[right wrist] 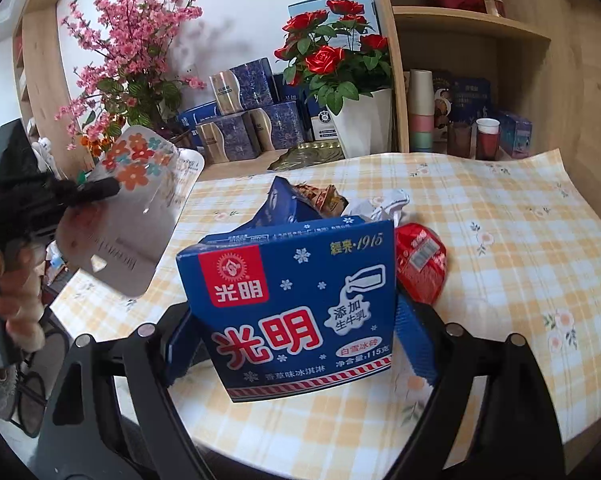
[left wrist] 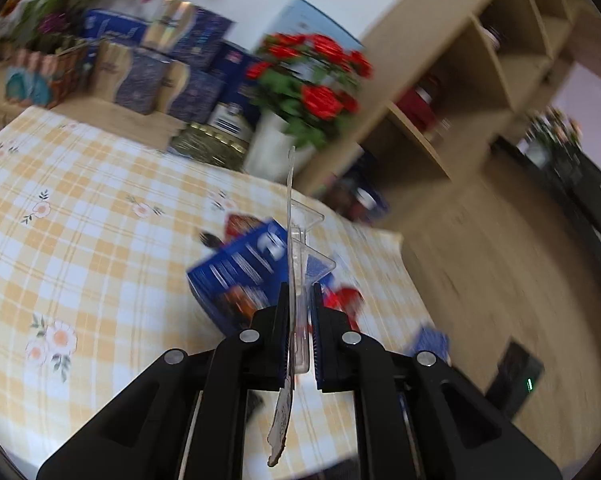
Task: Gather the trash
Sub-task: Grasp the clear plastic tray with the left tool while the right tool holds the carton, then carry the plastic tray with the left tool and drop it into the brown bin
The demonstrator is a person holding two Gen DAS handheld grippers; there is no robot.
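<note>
The left wrist view is smeared by blur, so the boxes at its upper left cannot be counted. The left claw [left wrist: 298, 320] is seen clamped on one clear plastic package [left wrist: 300, 240], its card backing edge-on; the flowered face [right wrist: 136, 160] is shown at the left of the right wrist view. One blue carton [right wrist: 296, 308] is held between the wide-set fingers of the right claw [right wrist: 300, 344], low centre, above the checked bench [right wrist: 500, 216]. Behind it, one red wrapper [right wrist: 420, 264] is partly hidden, and crumpled white paper [right wrist: 380, 204] is half covered.
</note>
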